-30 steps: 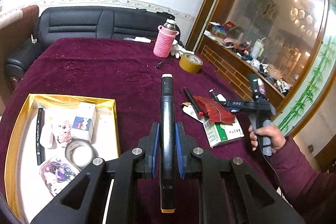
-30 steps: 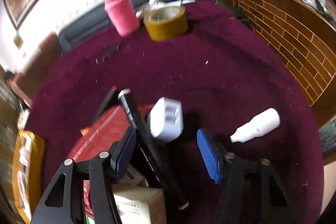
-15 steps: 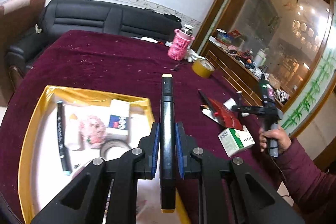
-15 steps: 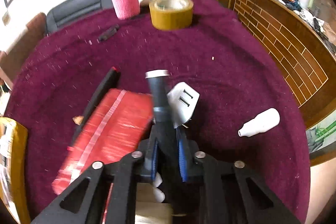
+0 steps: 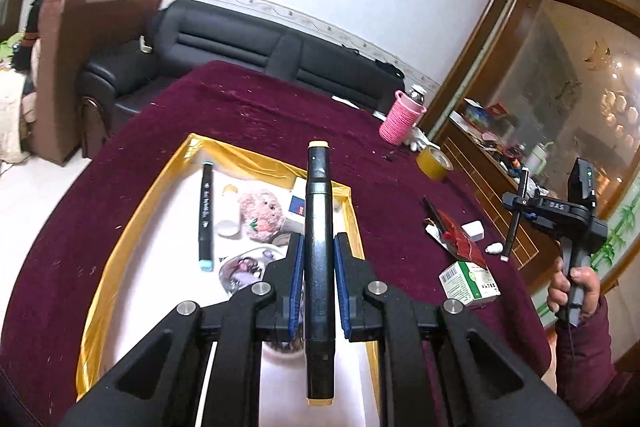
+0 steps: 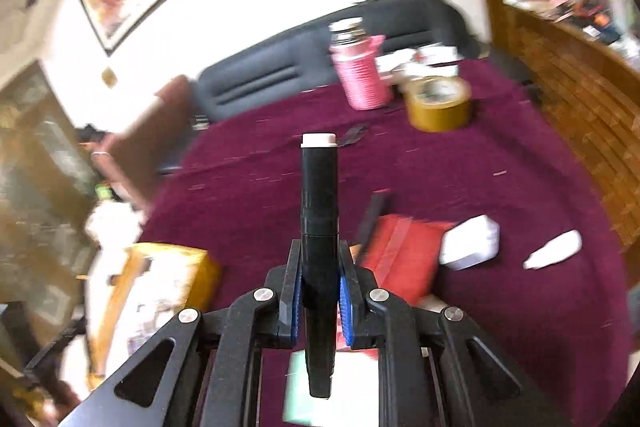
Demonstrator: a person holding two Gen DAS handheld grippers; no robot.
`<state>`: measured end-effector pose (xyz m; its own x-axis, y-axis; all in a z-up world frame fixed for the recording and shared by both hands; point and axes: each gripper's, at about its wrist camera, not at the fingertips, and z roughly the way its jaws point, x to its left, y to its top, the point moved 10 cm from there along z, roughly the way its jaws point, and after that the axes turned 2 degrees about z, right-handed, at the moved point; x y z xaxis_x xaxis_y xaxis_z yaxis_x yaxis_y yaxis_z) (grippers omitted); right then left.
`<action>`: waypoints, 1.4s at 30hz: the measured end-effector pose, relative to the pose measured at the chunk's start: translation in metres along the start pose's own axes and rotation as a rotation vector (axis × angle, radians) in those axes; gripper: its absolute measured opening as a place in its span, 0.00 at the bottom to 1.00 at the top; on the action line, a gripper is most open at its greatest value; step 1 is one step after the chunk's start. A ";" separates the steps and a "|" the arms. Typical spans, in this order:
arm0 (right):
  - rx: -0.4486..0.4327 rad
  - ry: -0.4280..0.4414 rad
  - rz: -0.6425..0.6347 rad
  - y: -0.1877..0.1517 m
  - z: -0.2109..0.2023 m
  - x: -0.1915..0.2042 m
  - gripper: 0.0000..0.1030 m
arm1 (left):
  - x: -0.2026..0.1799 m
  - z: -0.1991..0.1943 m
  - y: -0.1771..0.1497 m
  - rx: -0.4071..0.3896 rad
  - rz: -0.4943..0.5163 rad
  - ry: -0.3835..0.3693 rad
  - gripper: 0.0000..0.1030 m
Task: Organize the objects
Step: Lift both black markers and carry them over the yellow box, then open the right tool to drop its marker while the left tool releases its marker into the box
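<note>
My left gripper [image 5: 318,251] is shut on a black marker with tan end caps [image 5: 318,211] and holds it above the gold-rimmed box [image 5: 132,227]. The box holds another black marker [image 5: 206,211], a pink plush toy [image 5: 262,213], a tape roll and small packets. My right gripper [image 6: 319,267] is shut on a black marker with a white cap [image 6: 319,195], lifted above the maroon table; it also shows in the left wrist view [image 5: 516,215]. A red packet [image 6: 400,251], a white charger [image 6: 472,239] and a small white bottle [image 6: 556,247] lie below it.
A green and white box [image 5: 470,281] lies near the table's right edge. A brown tape roll [image 6: 438,103] and a pink-sleeved bottle [image 6: 360,67] stand at the far side. A black sofa [image 5: 240,43] is behind the table. A wooden counter [image 6: 580,79] runs on the right.
My right gripper closed on the white-capped marker and lifted it off the table. My left gripper carried its marker left and now hangs over the box.
</note>
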<state>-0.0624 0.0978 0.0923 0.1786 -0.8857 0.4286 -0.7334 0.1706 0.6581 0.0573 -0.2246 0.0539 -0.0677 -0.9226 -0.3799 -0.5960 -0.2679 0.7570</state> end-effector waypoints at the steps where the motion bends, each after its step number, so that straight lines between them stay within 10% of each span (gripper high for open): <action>1: 0.012 0.039 -0.001 -0.005 0.001 0.010 0.16 | -0.002 -0.005 -0.002 -0.005 -0.004 0.009 0.14; 15: 0.151 0.305 0.005 -0.079 0.011 0.082 0.16 | -0.023 -0.033 -0.013 -0.018 0.094 0.108 0.14; 25: 0.318 0.393 -0.020 -0.121 0.066 0.156 0.16 | 0.045 -0.028 -0.016 0.046 0.133 0.298 0.14; 42: 0.396 0.100 -0.166 -0.146 0.174 0.195 0.16 | 0.114 0.034 -0.021 0.199 0.111 0.362 0.14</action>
<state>-0.0344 -0.1754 -0.0281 0.3635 -0.8376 0.4078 -0.8808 -0.1665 0.4432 0.0344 -0.3149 -0.0236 0.1243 -0.9902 -0.0640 -0.7459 -0.1358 0.6521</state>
